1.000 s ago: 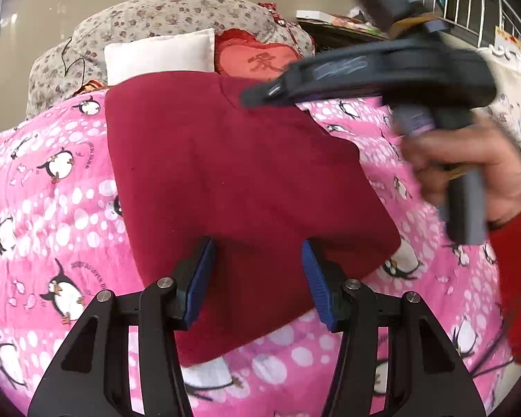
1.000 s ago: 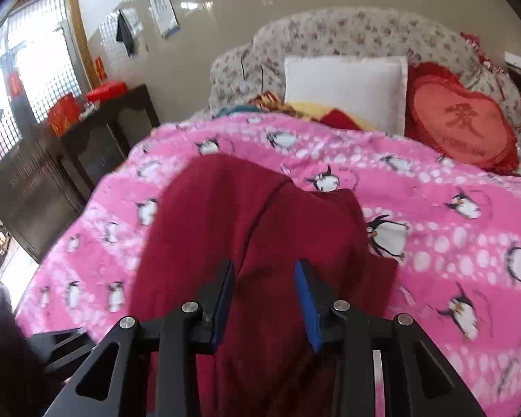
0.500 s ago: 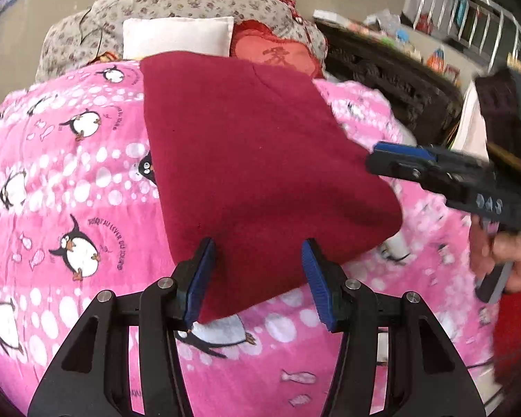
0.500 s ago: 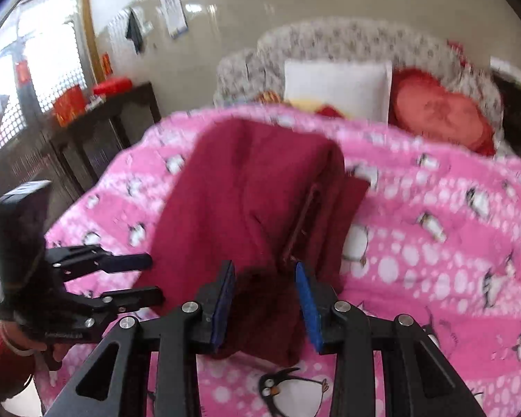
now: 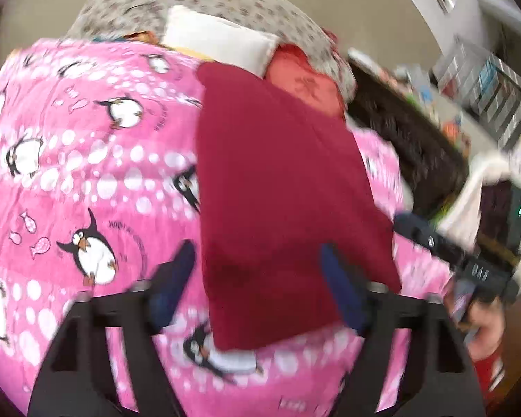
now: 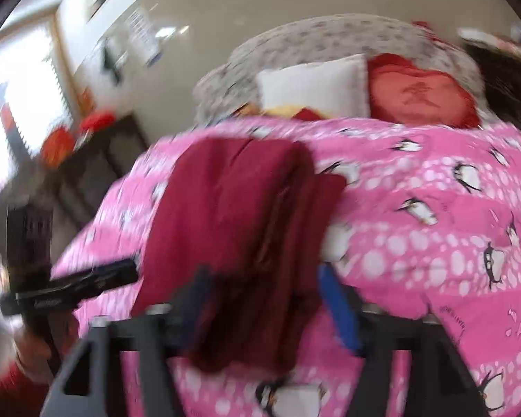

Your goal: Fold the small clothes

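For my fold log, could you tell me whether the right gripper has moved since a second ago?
Yes: the right gripper has backed away toward the red garment's near edge.

The dark red garment (image 5: 281, 187) is matt knitted-looking cloth, soft and unshiny, its layered edges showing in the right wrist view (image 6: 246, 229). The pink penguin-print quilt (image 5: 80, 173) is smooth printed fabric. The white pillow (image 6: 316, 87) is plain cloth, the red heart cushion (image 6: 420, 93) faintly satiny. The left claw (image 5: 257, 285) has matt black plastic arms and blue pads (image 5: 344, 295), as does the right claw (image 6: 264, 299).
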Demonstrator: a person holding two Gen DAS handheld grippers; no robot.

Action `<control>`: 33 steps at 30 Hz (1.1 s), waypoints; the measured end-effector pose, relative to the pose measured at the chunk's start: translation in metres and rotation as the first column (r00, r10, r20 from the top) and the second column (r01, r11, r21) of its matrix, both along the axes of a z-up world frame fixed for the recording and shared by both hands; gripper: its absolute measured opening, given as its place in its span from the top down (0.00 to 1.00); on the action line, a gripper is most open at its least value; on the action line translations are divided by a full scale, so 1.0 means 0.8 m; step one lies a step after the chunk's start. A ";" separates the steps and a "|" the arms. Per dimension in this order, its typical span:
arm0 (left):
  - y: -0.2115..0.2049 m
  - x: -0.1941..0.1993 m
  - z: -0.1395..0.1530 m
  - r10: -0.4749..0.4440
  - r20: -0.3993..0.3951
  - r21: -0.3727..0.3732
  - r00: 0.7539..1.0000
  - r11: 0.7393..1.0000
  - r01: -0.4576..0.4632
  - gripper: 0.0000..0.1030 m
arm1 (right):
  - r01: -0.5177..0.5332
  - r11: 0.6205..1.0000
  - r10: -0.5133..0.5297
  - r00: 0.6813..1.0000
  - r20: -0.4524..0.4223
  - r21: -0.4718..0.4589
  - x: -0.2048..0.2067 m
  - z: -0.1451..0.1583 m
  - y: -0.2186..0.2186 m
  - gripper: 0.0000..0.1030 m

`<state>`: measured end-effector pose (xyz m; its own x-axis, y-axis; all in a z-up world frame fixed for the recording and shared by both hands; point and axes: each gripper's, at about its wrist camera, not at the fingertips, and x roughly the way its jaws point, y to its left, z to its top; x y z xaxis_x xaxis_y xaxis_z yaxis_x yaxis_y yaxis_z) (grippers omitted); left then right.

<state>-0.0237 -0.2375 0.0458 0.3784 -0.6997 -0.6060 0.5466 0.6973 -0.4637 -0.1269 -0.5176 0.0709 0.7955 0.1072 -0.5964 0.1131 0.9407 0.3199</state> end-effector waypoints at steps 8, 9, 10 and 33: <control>-0.036 0.060 -0.027 -0.048 -0.117 -0.057 0.992 0.998 0.042 0.22 | -0.088 0.987 0.087 0.996 0.015 0.131 0.069 -0.026 -0.016 0.18; -0.039 0.065 -0.033 -0.052 -0.134 -0.063 0.990 0.997 0.044 0.22 | -0.088 0.988 0.086 0.996 0.023 0.124 0.073 -0.027 -0.014 0.18; -0.043 0.069 -0.038 -0.053 -0.148 -0.073 0.988 0.996 0.042 0.22 | -0.085 0.990 0.082 0.996 0.025 0.112 0.078 -0.030 -0.012 0.19; 0.124 -0.085 -0.008 0.008 0.033 0.216 0.999 0.976 -0.015 0.46 | -0.213 0.970 0.216 0.976 -0.014 0.113 -0.065 -0.008 0.117 0.47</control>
